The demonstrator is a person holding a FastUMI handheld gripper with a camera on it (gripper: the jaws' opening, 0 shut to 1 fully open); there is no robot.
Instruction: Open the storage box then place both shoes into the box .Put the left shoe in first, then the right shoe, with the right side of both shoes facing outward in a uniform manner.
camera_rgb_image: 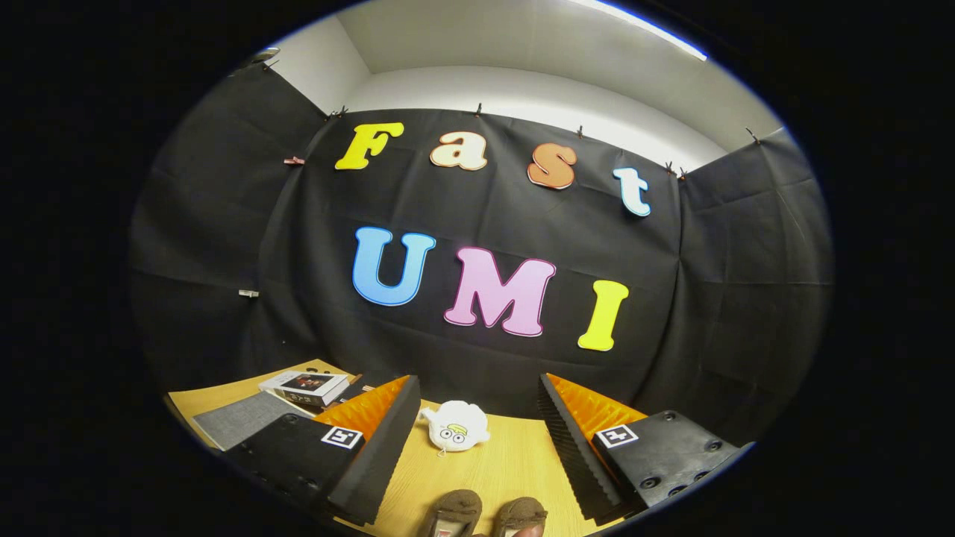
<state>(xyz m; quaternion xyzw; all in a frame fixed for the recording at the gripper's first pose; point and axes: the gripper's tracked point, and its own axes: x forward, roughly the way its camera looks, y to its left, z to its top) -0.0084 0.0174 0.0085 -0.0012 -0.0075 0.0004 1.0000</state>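
the gripper (477,432) hangs over the wooden table (507,466) with its fingers spread wide, pinching nothing. nearest, low between them, sit the toes of two brown shoes (485,514), side by side on the table. just ahead of the fingertips lies a small white plush toy (455,426). off beyond the left finger rest a grey mat (242,418) and a small stack of boxes (306,388) near the black cloth wall.

Black cloth (522,246) hung as the booth's wall on three sides, pinned along its top edge with small clips. Above it rose a white wall (522,93) and ceiling, where a bright light strip (649,26) glowed. Below stood a light wooden table (492,470).
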